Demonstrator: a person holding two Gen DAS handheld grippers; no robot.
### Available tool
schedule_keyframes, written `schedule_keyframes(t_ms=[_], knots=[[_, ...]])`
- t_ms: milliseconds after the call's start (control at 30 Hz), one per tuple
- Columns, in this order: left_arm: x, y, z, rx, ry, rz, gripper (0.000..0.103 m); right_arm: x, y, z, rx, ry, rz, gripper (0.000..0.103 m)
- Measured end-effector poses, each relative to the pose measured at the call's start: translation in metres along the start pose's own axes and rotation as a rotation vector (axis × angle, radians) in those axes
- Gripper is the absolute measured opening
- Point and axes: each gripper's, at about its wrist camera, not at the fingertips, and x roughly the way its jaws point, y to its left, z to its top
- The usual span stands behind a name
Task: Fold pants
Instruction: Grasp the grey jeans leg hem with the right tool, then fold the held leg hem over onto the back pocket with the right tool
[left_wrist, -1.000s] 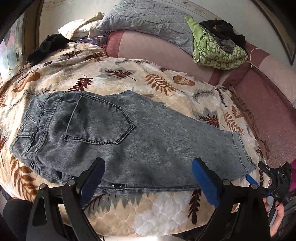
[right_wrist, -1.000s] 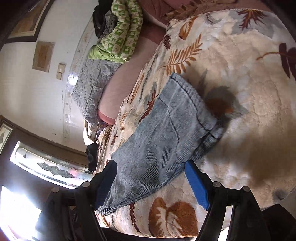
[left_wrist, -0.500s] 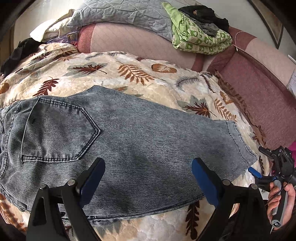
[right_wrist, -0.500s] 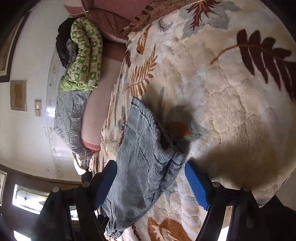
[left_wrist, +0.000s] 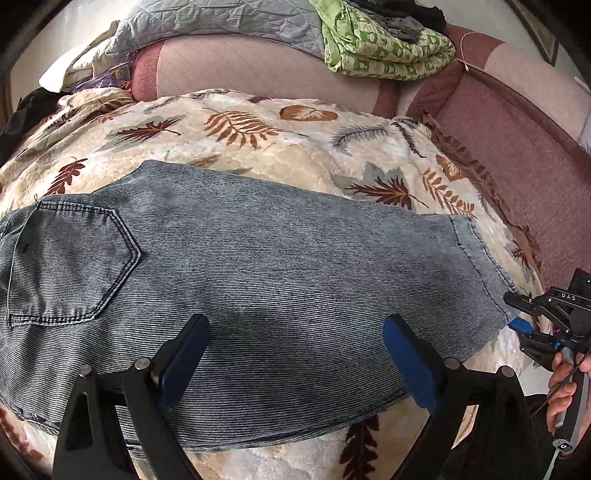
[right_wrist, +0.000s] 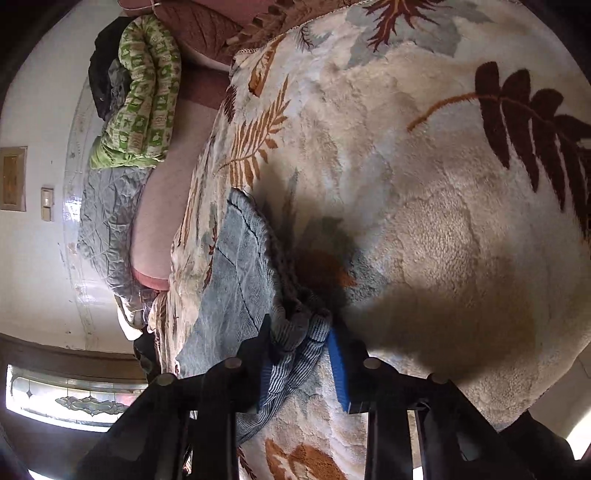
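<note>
Grey-blue denim pants (left_wrist: 258, 266) lie folded lengthwise on the leaf-print blanket, back pocket (left_wrist: 70, 262) at the left and leg hem (left_wrist: 476, 266) at the right. My left gripper (left_wrist: 295, 354) hovers open over the near edge of the leg, nothing between its blue pads. At the hem's near corner sits my right gripper (left_wrist: 532, 321), held by a hand (left_wrist: 565, 384). In the right wrist view the right gripper (right_wrist: 301, 354) has its jaws closing, and the bunched hem of the pants (right_wrist: 236, 266) fills the gap between the pads.
The cream blanket (left_wrist: 258, 129) covers a pink sofa (left_wrist: 258, 70). On the backrest lie a grey quilt (left_wrist: 207, 18) and a green patterned cloth (left_wrist: 384, 48) with dark clothes on top. More dark clothing (left_wrist: 22, 114) sits at the far left.
My left gripper has moved right along the pants and lower toward them. The right gripper's jaws have narrowed from wide apart onto the hem corner, which now bunches up between them.
</note>
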Motion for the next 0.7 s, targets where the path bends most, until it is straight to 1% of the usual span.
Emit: schedule_keyframes(t_ms=[67, 100, 133, 167, 233, 300, 367, 433, 500, 533, 567, 600, 633, 667, 700], knots=[[0.005, -0.009, 0.001, 0.016, 0.004, 0.021, 0.095, 0.000, 0.003, -0.001, -0.038, -0.007, -0.021, 0.025], [0.009, -0.015, 0.001, 0.040, 0.008, 0.052, 0.095, -0.001, 0.005, -0.002, -0.054, -0.013, -0.030, 0.024], [0.013, -0.021, 0.001, 0.070, 0.018, 0.100, 0.095, -0.001, 0.006, -0.003, -0.067, -0.019, -0.036, 0.024], [0.020, -0.026, 0.000, 0.104, 0.041, 0.146, 0.095, -0.001, 0.008, -0.004, -0.081, -0.023, -0.042, 0.024], [0.035, -0.035, -0.004, 0.177, 0.087, 0.216, 0.096, -0.002, 0.012, -0.005, -0.114, -0.032, -0.056, 0.024], [0.033, -0.041, -0.005, 0.223, 0.058, 0.251, 0.096, -0.002, 0.015, -0.007, -0.140, -0.035, -0.067, 0.024], [0.029, -0.042, -0.002, 0.213, 0.061, 0.256, 0.096, -0.002, 0.018, -0.007, -0.157, -0.039, -0.073, 0.024], [0.019, -0.041, 0.002, 0.183, 0.016, 0.219, 0.096, -0.002, 0.019, -0.008, -0.167, -0.039, -0.076, 0.024], [0.017, -0.042, 0.005, 0.168, -0.012, 0.209, 0.096, -0.002, 0.020, -0.008, -0.179, -0.041, -0.081, 0.024], [0.023, -0.042, 0.005, 0.168, 0.009, 0.202, 0.096, -0.001, 0.022, -0.008, -0.184, -0.042, -0.083, 0.024], [0.034, -0.044, 0.004, 0.176, 0.060, 0.190, 0.096, -0.001, 0.022, -0.009, -0.187, -0.043, -0.085, 0.024], [0.047, -0.047, 0.001, 0.201, 0.112, 0.198, 0.096, -0.001, 0.022, -0.009, -0.189, -0.042, -0.087, 0.024], [0.045, -0.050, -0.001, 0.229, 0.071, 0.212, 0.098, -0.001, 0.022, -0.009, -0.190, -0.040, -0.089, 0.024], [0.043, -0.053, -0.002, 0.238, 0.063, 0.222, 0.098, -0.001, 0.023, -0.009, -0.192, -0.041, -0.093, 0.024], [0.042, -0.052, -0.001, 0.224, 0.070, 0.223, 0.098, -0.002, 0.024, -0.009, -0.197, -0.042, -0.096, 0.024]])
